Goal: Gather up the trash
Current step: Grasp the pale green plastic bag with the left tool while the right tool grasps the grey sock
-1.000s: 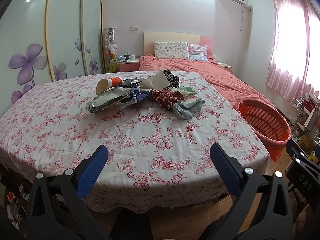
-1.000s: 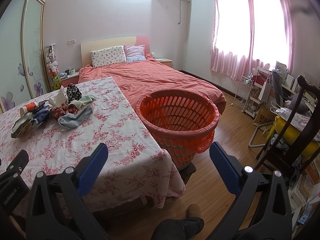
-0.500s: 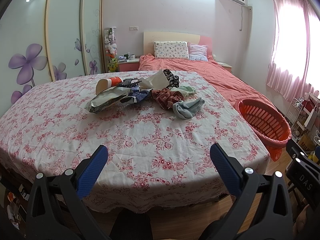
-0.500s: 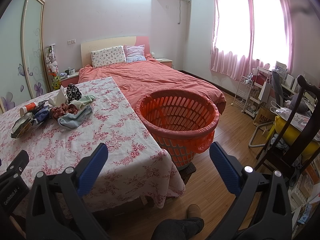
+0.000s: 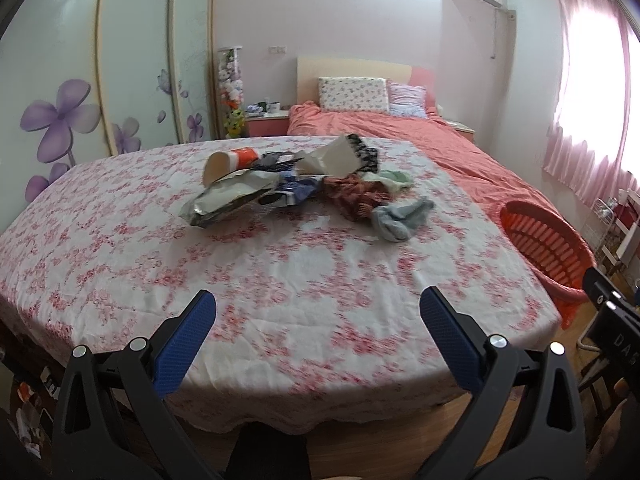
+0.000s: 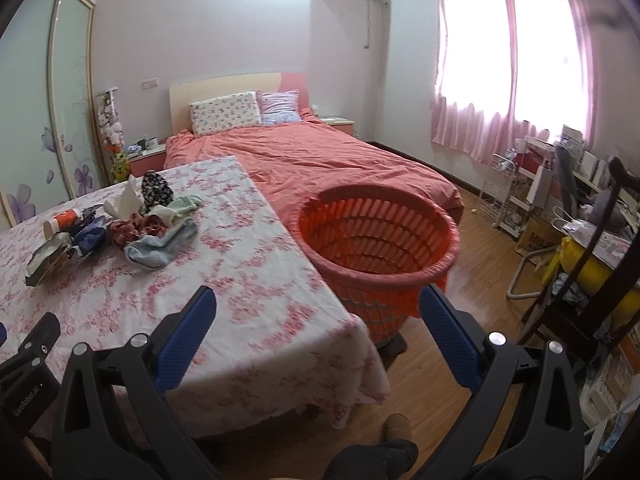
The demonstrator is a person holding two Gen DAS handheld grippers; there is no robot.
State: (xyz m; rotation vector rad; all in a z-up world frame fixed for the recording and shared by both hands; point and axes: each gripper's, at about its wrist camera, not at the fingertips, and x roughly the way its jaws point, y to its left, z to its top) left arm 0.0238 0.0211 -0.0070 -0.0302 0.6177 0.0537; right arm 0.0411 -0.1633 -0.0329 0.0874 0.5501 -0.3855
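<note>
L gripper (image 5: 318, 306) & R gripper (image 6: 318, 306): jaws wide apart, empty. Trash pile (image 5: 256, 190) upper center on table (image 5: 280, 280), bare cloth in front. Orange basket (image 6: 376, 236) just beside table's R edge.

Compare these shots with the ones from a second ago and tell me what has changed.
Both tongs, left and right, have eased forward over the table: the pile and the basket sit slightly nearer in view. Nothing was taken hold of or let go; both tongs stay open and empty, and the pile and basket lie as before.
</note>
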